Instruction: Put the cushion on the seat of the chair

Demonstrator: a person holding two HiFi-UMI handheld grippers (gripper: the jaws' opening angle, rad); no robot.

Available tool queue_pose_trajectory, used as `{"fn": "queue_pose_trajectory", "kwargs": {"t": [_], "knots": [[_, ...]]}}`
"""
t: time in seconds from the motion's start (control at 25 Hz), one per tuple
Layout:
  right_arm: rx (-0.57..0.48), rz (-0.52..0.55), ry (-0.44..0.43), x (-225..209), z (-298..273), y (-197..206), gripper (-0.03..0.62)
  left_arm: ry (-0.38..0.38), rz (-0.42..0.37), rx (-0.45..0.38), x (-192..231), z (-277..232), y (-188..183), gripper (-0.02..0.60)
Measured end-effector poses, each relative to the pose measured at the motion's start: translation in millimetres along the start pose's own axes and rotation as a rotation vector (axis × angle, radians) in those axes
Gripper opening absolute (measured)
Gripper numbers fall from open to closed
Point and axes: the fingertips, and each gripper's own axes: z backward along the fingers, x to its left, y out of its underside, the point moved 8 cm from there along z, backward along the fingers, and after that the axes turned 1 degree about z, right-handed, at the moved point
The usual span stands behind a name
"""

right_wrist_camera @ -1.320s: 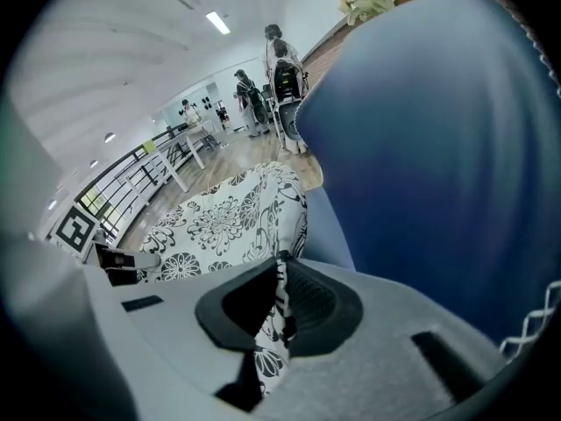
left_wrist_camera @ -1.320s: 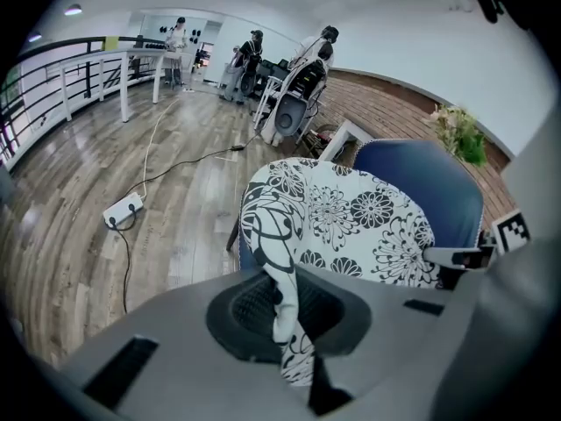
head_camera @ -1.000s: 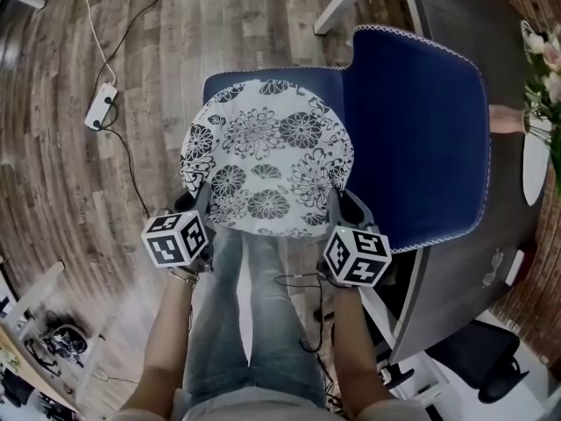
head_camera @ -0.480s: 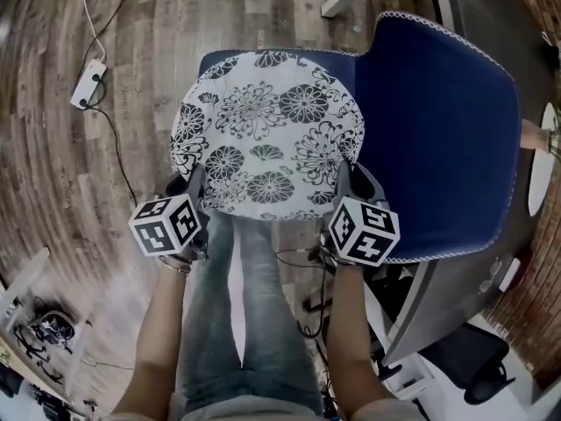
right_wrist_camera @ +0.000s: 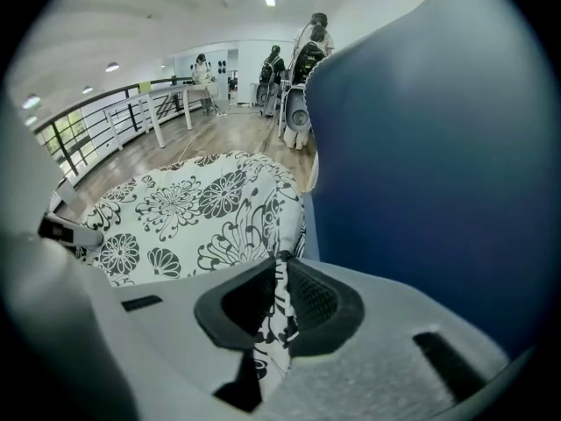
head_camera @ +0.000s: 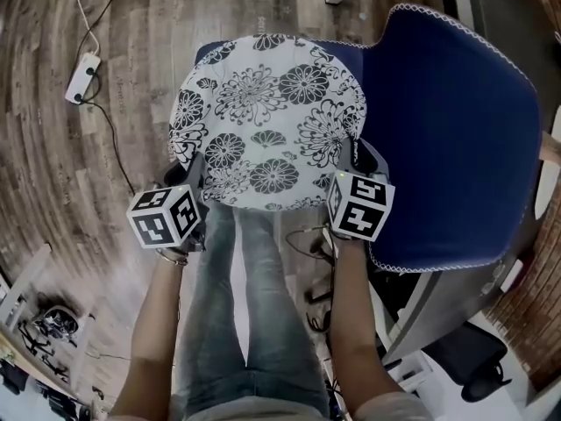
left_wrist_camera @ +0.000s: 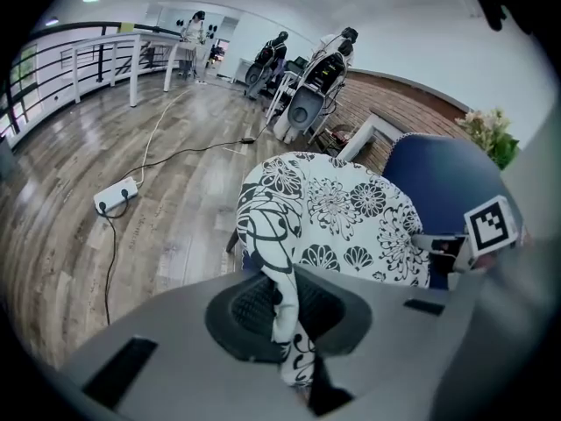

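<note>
A round white cushion [head_camera: 267,121] with black flower print lies over the seat of a blue chair [head_camera: 447,121]. The cushion [left_wrist_camera: 337,222] nearly covers the seat, whose blue edge shows at the far side. My left gripper [head_camera: 191,182] is shut on the cushion's near-left rim, and the fabric runs down between its jaws [left_wrist_camera: 285,310]. My right gripper [head_camera: 346,165] is shut on the near-right rim, next to the chair's backrest [right_wrist_camera: 438,147]. The cloth edge [right_wrist_camera: 276,310] is pinched between the right jaws.
A white power strip [head_camera: 81,77] with a cable lies on the wooden floor to the left. A dark table [head_camera: 526,24] stands behind the chair's backrest. The person's legs [head_camera: 254,323] are right at the seat's near edge. Office chairs [left_wrist_camera: 307,86] and people stand far off.
Both grippers have carried the cushion forward, further over the chair seat. They stay shut on its rim throughout.
</note>
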Motion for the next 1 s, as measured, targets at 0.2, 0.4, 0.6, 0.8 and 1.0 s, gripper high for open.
{"fn": "queue_pose_trajectory", "kwargs": {"t": [0.2, 0.4, 0.6, 0.8, 1.0], "knots": [[0.030, 0.016, 0.047, 2.6, -6.4, 1.4, 0.038, -0.005, -0.001, 0.003, -0.2, -0.4, -1.1, 0.018], [0.063, 0.016, 0.079, 5.9, -11.5, 1.6, 0.038, -0.008, -0.014, 0.024, 0.7, -1.3, -5.3, 0.018], [0.076, -0.003, 0.076, 4.5, -16.3, 3.4, 0.040, -0.029, -0.023, 0.040, -0.2, -2.8, -7.2, 0.018], [0.105, -0.001, 0.081, 6.6, -22.2, 2.6, 0.044, -0.053, -0.020, 0.068, 0.6, -6.9, -7.9, 0.018], [0.130, -0.016, 0.092, 4.2, -28.5, 6.9, 0.058, -0.069, -0.007, 0.083, 3.4, -11.8, -7.5, 0.018]]}}
